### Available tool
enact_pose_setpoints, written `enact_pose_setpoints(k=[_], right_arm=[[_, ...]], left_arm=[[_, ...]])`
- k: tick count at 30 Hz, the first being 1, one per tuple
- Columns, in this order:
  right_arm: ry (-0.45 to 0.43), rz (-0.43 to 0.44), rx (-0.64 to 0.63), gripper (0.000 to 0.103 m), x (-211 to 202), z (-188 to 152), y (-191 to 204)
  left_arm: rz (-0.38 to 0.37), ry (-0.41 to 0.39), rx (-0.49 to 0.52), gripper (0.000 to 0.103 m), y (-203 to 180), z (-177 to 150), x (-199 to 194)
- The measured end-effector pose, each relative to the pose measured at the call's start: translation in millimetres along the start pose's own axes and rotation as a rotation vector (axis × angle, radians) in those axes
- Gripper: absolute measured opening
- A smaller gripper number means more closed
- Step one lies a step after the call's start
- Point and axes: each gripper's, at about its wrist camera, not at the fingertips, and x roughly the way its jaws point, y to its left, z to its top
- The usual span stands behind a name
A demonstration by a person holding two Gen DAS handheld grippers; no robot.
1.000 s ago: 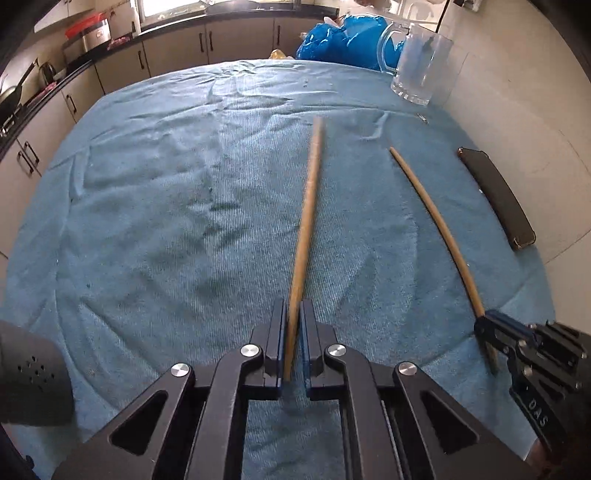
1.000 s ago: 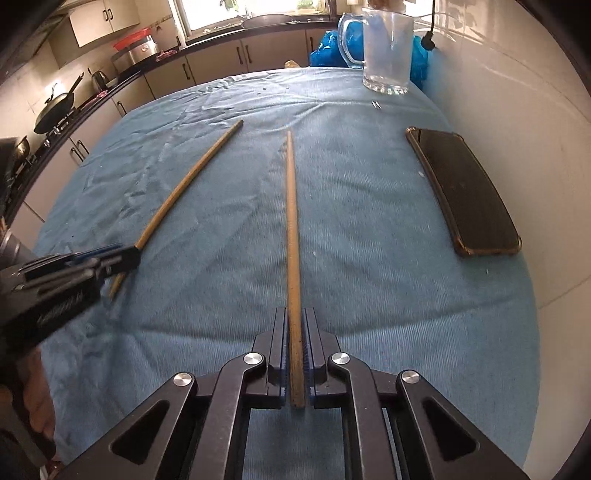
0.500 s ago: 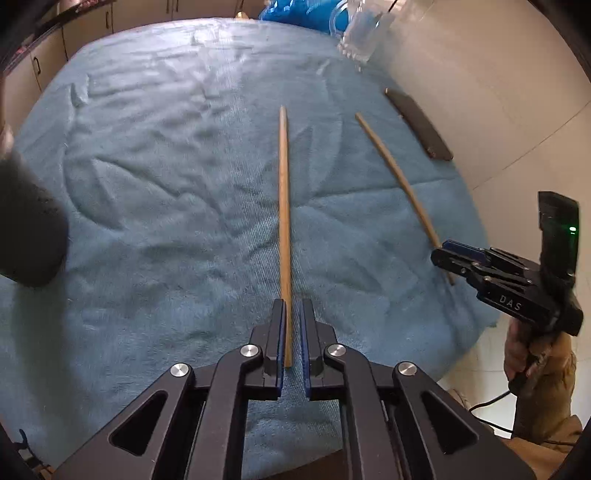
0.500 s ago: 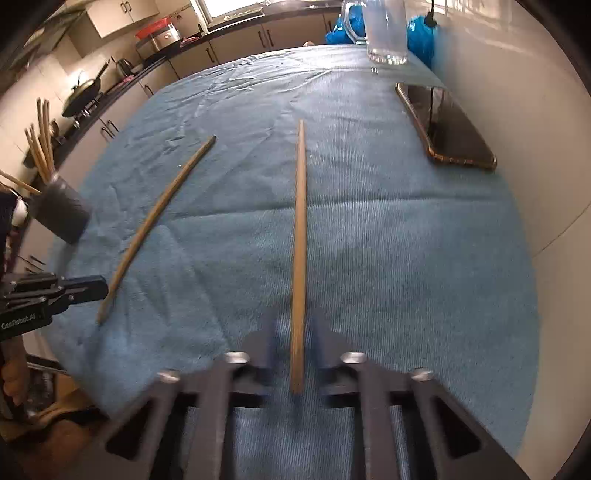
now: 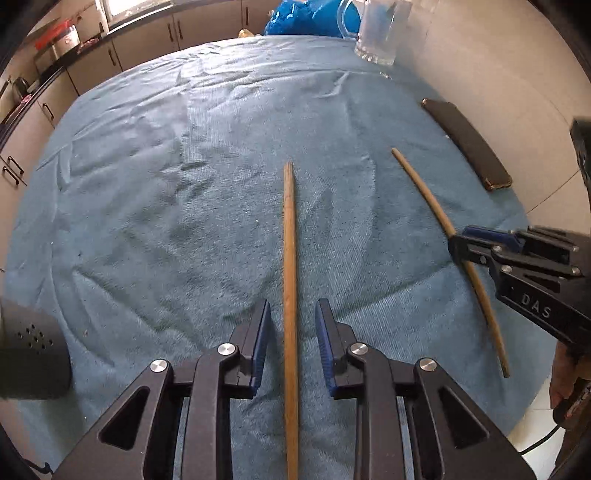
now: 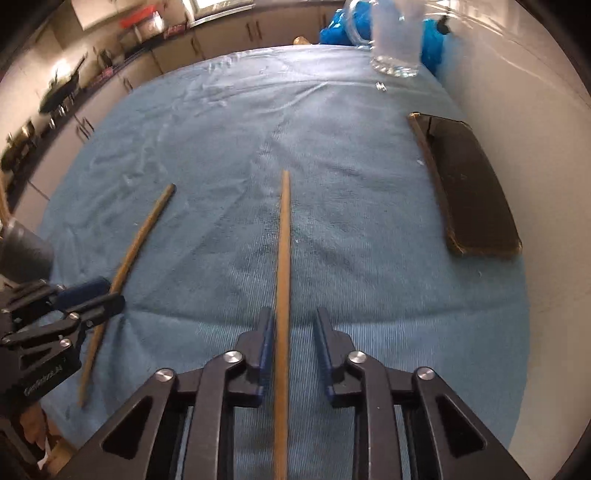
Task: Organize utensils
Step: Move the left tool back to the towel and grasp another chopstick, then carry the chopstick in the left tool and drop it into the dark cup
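Two long wooden chopsticks lie on the blue towel. In the left wrist view one chopstick runs between the open jaws of my left gripper without touching the pads. In the right wrist view the other chopstick runs between the open jaws of my right gripper, close to the left pad. The right gripper also shows in the left wrist view over its chopstick. The left gripper shows in the right wrist view over its chopstick.
A black perforated utensil holder stands at the towel's near left corner. A black phone lies along the right edge by the white wall. A glass mug and a blue bag sit at the far end.
Both grippers were shut on their chopsticks and lifted them about half a second ago. Now both jaws have opened and the chopsticks lie on the towel.
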Motion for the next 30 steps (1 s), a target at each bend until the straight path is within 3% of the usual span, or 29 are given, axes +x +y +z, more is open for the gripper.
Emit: enact_pose_setpoints(k=[10, 12, 13, 14, 21, 30], right_arm=[[0.085, -0.038, -0.016, 0.015, 16, 37, 8], [0.077, -0.040, -0.017, 0.008, 16, 37, 8], [0.064, -0.038, -0.012, 0.008, 15, 35, 8], [0.053, -0.033, -0.008, 0.008, 14, 33, 8], [-0.170, 0.092, 0.036, 0.008, -31, 15, 11], [-0.397, 0.138, 0.018, 0.008, -95, -16, 36]], left_arm=[[-0.019, 0.020, -0.016, 0.024, 4, 26, 10], [-0.018, 0.002, -0.003, 0.017, 3, 22, 9], [-0.017, -0.006, 0.001, 0.007, 4, 18, 7], [-0.028, -0.013, -0.017, 0.007, 8, 12, 3], [-0.104, -0.173, -0.093, 0.007, 31, -12, -50], [-0.124, -0.395, -0.139, 0.007, 44, -55, -130]])
